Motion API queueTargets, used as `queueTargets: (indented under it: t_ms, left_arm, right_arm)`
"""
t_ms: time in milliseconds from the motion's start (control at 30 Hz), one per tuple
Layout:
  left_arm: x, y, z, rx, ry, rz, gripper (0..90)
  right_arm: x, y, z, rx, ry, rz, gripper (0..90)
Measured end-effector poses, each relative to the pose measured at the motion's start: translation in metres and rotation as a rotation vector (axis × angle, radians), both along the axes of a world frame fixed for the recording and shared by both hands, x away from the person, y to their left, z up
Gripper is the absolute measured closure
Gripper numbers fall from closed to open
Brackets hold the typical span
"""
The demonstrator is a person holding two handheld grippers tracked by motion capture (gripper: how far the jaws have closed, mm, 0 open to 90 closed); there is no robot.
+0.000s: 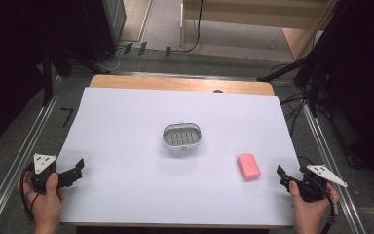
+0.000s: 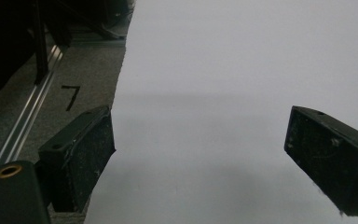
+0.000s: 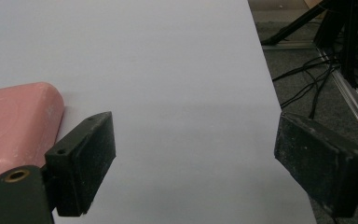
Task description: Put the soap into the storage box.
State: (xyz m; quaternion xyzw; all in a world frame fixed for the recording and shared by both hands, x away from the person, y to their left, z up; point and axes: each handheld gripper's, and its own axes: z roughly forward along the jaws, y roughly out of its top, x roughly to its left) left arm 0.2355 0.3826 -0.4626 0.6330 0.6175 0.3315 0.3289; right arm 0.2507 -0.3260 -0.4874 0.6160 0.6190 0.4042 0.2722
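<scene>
Soap position: pink soap bar [image 1: 249, 166] is lying flat on the white surface [image 1: 126, 146], toward the near right corner, well short of the right edge.
Soap axis: long axis is running from the near edge toward the far edge, tilted slightly, so the short sides are facing near and far.
Dish position: grey soap dish [image 1: 182, 136] is sitting near the middle of the surface, well apart from the soap, and is holding nothing.
Right tongs: right tongs [image 1: 283, 174] are resting at the near right corner, jaws standing wide with nothing between them; in the right gripper view [image 3: 193, 158] the soap [image 3: 16, 126] is lying just beside and outside the left-hand jaw.
Left tongs: left tongs [image 1: 78, 168] are sitting at the near left corner by the left edge, jaws wide and bare, as the left gripper view [image 2: 198, 154] is confirming.
Deciding relation: soap is lying just inward of the right tongs, toward the middle of the surface, and slightly farther from the near edge; the right hand [image 1: 308, 207] is plainly the nearer, the left hand [image 1: 45, 202] being well apart across the surface.
Judgement: work is appearing to be at its start; the right tongs are likely needing to shift inward and straddle the soap across its narrow width before carrying it to the dish.
</scene>
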Motion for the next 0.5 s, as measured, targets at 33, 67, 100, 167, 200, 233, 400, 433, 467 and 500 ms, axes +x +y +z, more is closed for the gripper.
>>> queueTargets:
  t_ms: [33, 67, 100, 167, 200, 233, 400, 433, 467, 500]
  left_arm:
    - [0.0000, 0.0000, 0.0000, 0.000, 0.000, 0.000, 8.8]
    - [0.0000, 0.0000, 0.0000, 0.000, 0.000, 0.000, 8.8]
    - [-0.0001, 0.0001, 0.0000, 0.000, 0.000, 0.002, 8.8]
    - [-0.0002, 0.0004, 0.0001, -0.002, -0.001, 0.000, 8.8]
    - [-0.0001, 0.0005, 0.0001, -0.002, 0.000, -0.001, 8.8]
    - [0.0002, 0.0003, -0.0001, -0.001, 0.000, 0.002, 8.8]
    - [0.0007, -0.0003, -0.0001, 0.003, 0.006, 0.000, 8.8]
    - [0.0007, -0.0002, 0.0000, 0.002, 0.008, 0.001, 8.8]
    - [0.0007, -0.0002, -0.0001, 0.002, 0.007, 0.002, 8.8]
    - [0.0007, -0.0002, -0.0001, 0.002, 0.007, 0.001, 8.8]
  right_arm:
    - [0.0000, -0.0001, 0.0001, -0.001, 0.002, 0.000, 12.9]
    - [0.0000, -0.0001, 0.0001, -0.001, 0.002, 0.000, 12.9]
    - [0.0001, 0.0000, 0.0003, -0.002, 0.004, 0.000, 12.9]
    - [0.0008, 0.0008, 0.0019, -0.005, 0.012, 0.003, 12.9]
    - [0.0012, 0.0009, 0.0025, 0.003, 0.019, 0.003, 13.1]
    - [0.0018, 0.0005, 0.0028, 0.005, 0.023, 0.007, 13.3]
    - [0.0056, 0.0031, 0.0049, 0.010, 0.065, 0.038, 13.9]
    - [0.0062, 0.0041, 0.0053, -0.003, 0.071, 0.041, 14.4]
    - [0.0068, 0.0053, 0.0058, -0.015, 0.075, 0.045, 15.0]
    - [0.0078, 0.0074, 0.0064, -0.028, 0.089, 0.046, 15.7]
